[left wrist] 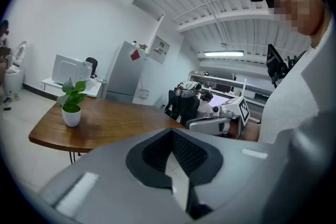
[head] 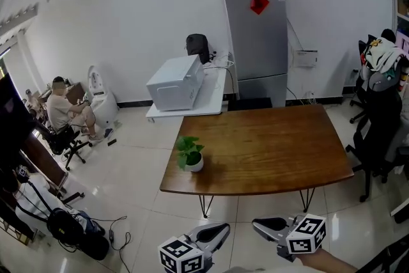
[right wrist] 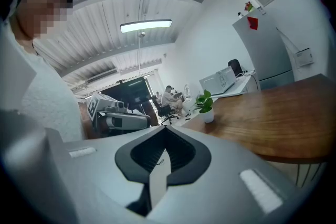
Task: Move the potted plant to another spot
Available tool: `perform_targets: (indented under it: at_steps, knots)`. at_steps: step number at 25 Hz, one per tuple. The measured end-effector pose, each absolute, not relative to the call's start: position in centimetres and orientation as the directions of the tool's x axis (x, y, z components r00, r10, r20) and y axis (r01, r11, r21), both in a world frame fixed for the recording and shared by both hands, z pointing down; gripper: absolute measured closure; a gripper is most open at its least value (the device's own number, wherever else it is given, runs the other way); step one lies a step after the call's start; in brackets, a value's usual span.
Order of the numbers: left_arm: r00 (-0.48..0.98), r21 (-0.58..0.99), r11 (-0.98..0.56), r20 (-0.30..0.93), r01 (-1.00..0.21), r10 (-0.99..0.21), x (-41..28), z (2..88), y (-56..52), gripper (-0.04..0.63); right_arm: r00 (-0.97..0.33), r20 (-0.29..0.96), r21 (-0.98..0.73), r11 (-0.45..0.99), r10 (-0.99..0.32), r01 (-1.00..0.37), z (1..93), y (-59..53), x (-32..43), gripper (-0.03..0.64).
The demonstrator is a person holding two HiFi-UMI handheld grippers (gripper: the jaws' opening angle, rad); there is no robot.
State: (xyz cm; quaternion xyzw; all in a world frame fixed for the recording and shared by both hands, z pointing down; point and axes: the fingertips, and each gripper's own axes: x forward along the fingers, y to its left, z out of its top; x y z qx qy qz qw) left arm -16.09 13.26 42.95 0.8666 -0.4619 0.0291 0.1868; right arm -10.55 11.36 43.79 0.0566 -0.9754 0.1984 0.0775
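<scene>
Head view first: the wooden table (head: pixel 275 150) fills the middle, and the potted plant (head: pixel 190 155) stands upright near its left edge, a white pot with a small green leafy plant in it. Only this view takes in the fridge (head: pixel 255 41) and the microwave (head: pixel 176 82) beyond the table's far side. The left gripper (head: pixel 220 229) and right gripper (head: pixel 261 224) hover off the table's near edge, well apart from the plant. The left gripper view catches the right gripper past the table, and the right gripper view shows the left one in turn. Each gripper's own view shows its dark pads closed together with nothing between them, both empty-handed and touching nothing.
</scene>
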Motion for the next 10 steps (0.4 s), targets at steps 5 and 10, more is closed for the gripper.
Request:
perform_targets:
  at_steps: [5, 10]
  knots:
    - [0.569, 0.314, -0.497, 0.208, -0.809, -0.795, -18.0, 42.6, 14.3, 0.598, -0.98, 0.188, -0.364, 0.921, -0.072, -0.137, 43.8, 12.3, -12.5, 0.614]
    - [0.576, 0.323, -0.501, 0.207, -0.803, -0.791, -17.2, 42.3, 14.2, 0.598, -0.978, 0.195, -0.365, 0.919, -0.079, -0.147, 43.4, 12.3, -11.6, 0.614]
